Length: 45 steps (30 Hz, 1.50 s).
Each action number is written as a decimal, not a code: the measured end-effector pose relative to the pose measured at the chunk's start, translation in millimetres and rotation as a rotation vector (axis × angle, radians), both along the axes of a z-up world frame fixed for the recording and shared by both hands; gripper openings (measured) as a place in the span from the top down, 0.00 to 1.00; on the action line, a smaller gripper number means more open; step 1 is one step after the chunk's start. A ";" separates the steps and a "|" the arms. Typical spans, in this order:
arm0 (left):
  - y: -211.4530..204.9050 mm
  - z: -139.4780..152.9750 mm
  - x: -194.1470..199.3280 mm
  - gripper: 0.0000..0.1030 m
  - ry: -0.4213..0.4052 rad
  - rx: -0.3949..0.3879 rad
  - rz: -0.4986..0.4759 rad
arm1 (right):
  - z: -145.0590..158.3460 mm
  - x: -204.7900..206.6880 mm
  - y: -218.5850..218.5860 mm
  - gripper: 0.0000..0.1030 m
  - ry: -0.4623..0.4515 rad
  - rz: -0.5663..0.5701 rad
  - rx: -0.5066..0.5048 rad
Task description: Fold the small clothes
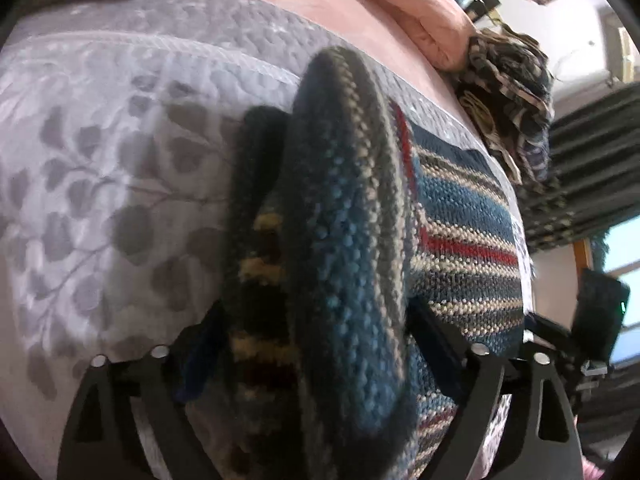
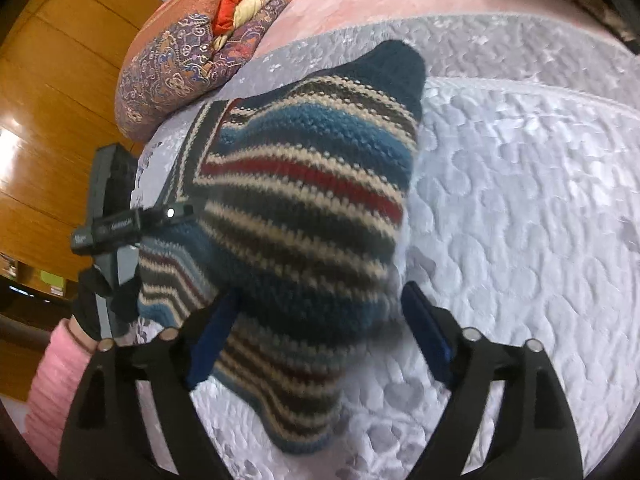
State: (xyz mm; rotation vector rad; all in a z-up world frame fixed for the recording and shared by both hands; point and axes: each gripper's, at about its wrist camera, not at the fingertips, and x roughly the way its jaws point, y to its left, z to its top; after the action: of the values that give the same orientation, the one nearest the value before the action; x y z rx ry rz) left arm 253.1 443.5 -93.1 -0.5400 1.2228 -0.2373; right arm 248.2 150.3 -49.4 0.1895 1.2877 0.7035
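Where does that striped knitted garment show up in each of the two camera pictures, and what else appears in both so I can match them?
Left wrist view: the striped knitted garment fills the centre and lower right, a fold rising between the jaws.
Right wrist view: the same garment sits in the centre, reaching down between the jaws.
Shared landmark: the pale quilted bedspread under it.

- Left gripper: black triangular-cutout arms, silver round screws, dark blue finger pads.
- Right gripper: identical build.
- Pink ribbed sleeve, black glove, at 8 o'clock.
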 end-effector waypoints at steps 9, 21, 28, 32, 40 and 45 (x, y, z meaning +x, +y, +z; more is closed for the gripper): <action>-14.4 -0.9 12.2 0.13 -0.041 -0.002 -0.071 | -49.7 37.1 13.0 0.11 0.263 -0.033 0.211; -33.6 9.0 -26.1 0.51 -0.124 -0.181 -0.036 | -6.0 1.5 -30.5 0.45 0.205 0.008 0.322; -110.9 45.3 -84.2 0.51 -0.168 -0.208 -0.086 | 29.5 -54.5 -101.4 0.45 0.181 0.058 0.324; -151.2 57.1 -111.1 0.51 -0.175 -0.180 -0.102 | 37.0 -66.2 -105.4 0.45 0.174 0.067 0.315; -208.6 40.2 -144.3 0.51 -0.142 -0.201 -0.125 | 1.3 -74.0 -126.6 0.44 0.223 0.016 0.314; -223.6 -8.7 -144.8 0.48 -0.071 -0.197 -0.117 | -46.7 -77.5 -144.1 0.42 0.271 -0.028 0.272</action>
State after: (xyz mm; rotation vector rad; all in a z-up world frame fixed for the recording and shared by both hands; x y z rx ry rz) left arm 108.3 219.9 -101.8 -0.6257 1.1699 -0.4765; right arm 170.7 6.2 -96.0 0.5383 1.4392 0.8484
